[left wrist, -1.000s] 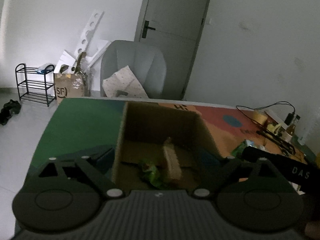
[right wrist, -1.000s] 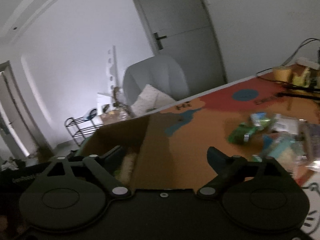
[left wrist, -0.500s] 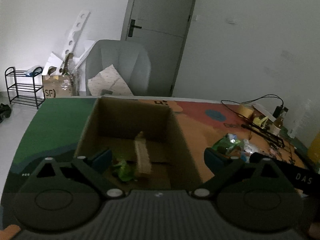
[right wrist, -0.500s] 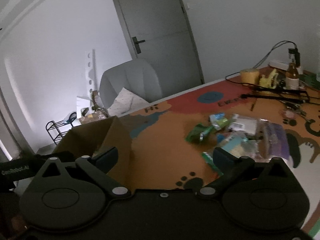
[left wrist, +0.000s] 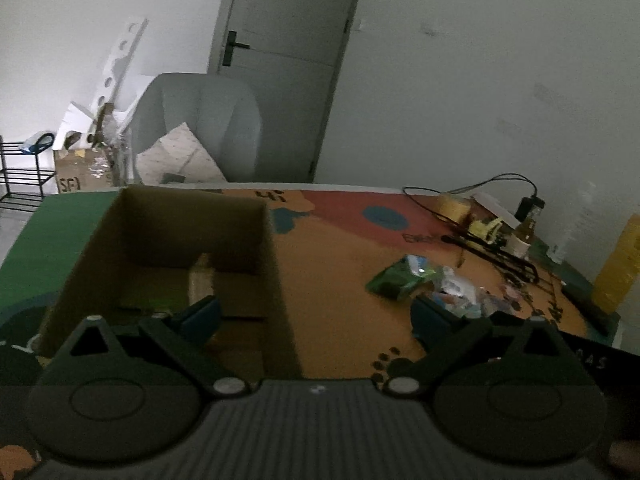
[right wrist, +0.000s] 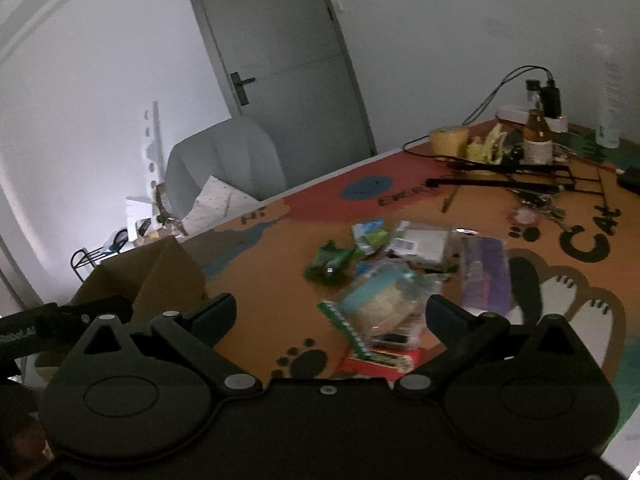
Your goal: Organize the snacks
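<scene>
Left tool (left wrist: 314, 314) wide, holds nothing, hangs over the right wall of the box (left wrist: 168, 264). Right tool (right wrist: 330, 314) wide too, nothing in it, over the near edge of the snack pile (right wrist: 404, 272). Box sits open on the table (left wrist: 332, 280), at its left; inside, a tan packet (left wrist: 201, 280) stands near the middle, rest too dark to tell. Pile lies well right of the box: green bag (right wrist: 328, 262) at its left, purple pack (right wrist: 484, 276) at its right, red pack (right wrist: 380, 356) nearest. Bottle (right wrist: 538, 136), tape roll (right wrist: 448, 138) and cables (right wrist: 504, 84) at the table's far end. Grey chair (left wrist: 200, 124) behind the table.
</scene>
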{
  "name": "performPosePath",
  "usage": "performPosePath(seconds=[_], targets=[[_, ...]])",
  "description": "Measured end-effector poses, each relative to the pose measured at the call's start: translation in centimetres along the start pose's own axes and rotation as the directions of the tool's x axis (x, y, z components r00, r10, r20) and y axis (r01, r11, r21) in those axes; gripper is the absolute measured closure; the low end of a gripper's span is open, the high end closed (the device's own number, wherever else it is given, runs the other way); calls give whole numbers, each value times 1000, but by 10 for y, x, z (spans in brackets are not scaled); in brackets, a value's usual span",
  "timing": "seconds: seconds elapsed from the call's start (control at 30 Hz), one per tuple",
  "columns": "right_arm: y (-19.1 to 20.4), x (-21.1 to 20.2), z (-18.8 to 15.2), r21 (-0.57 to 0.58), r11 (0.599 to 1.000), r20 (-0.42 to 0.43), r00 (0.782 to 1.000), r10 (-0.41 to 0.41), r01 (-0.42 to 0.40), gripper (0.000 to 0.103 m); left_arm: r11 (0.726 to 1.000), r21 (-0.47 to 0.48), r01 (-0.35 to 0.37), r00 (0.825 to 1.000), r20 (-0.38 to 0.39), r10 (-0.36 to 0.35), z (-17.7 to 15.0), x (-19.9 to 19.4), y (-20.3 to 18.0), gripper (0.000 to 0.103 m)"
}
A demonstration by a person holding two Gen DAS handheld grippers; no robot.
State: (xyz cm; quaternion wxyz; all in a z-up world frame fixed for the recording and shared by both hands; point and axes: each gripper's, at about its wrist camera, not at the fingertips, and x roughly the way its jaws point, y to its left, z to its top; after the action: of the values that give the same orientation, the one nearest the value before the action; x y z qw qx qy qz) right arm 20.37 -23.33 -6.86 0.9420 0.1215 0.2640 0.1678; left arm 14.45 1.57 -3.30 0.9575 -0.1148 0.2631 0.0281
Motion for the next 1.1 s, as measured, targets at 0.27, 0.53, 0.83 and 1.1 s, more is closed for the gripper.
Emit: performPosePath(seconds=[0.27, 0.53, 0.83, 1.1], targets=[[-28, 1, 4, 11, 1000, 1, 1000, -22, 22, 0, 999, 13, 35, 999, -19, -35, 2, 13, -21, 2], [-56, 8, 2, 41, 999, -9, 1000, -28, 28, 1, 999, 44, 32, 999, -2, -32, 7, 26, -44, 3], [-81, 27, -1, 79, 996, -44, 998, -47, 50, 20, 994, 61, 90, 995, -54, -87, 0, 57, -72, 5], [-101, 48, -3, 98, 991, -82, 994, -79, 87, 33, 989, 73, 131, 986, -114, -122, -8, 92, -94, 5]])
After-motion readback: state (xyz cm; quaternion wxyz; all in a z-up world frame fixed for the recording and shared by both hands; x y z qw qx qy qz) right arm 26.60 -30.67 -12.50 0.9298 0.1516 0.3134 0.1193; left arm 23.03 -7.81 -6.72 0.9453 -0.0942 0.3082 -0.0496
